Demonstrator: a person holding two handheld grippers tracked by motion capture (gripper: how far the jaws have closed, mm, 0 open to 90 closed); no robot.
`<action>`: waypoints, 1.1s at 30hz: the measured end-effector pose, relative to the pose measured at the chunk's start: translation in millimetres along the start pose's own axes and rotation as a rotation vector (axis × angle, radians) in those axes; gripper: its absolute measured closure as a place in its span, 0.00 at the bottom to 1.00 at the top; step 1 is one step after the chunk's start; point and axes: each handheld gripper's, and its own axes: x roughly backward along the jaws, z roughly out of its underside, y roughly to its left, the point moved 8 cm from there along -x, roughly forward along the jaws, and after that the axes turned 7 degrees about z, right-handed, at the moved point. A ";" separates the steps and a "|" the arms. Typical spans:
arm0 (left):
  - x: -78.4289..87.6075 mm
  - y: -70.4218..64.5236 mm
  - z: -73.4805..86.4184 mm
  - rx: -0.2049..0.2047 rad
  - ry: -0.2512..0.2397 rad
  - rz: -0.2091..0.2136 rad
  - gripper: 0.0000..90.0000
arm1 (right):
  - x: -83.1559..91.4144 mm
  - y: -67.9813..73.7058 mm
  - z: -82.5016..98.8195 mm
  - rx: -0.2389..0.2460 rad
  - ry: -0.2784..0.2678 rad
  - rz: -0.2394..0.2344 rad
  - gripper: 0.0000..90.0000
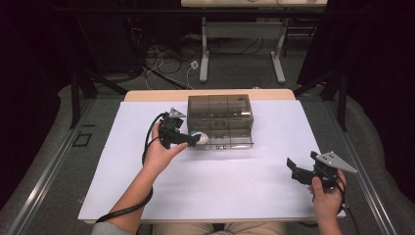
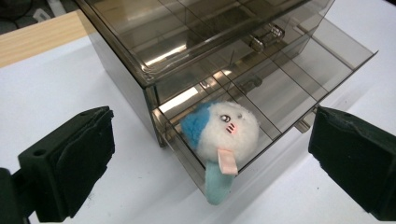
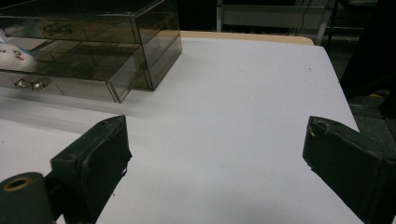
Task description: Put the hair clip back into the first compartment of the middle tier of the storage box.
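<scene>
From the high view, we see the left hand-held gripper [image 1: 188,139] at the smoked drawer unit [image 1: 220,120] mid-desk [image 1: 220,186], the right hand-held gripper [image 1: 298,171] parked well apart, likely waiting.

In the left gripper view, its jaws gape wide, empty, flanking the plush toy [image 2: 224,135] lying in the pulled-out bottom drawer [image 2: 280,98], tail over its rim.

In the right gripper view, we find its jaws wide apart too, holding nothing.
</scene>
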 end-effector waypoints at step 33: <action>54.5 -7.6 2.3 -0.008 -0.175 0.035 0.01 | 9.5 1.4 -4.9 0.007 -0.023 0.011 0.08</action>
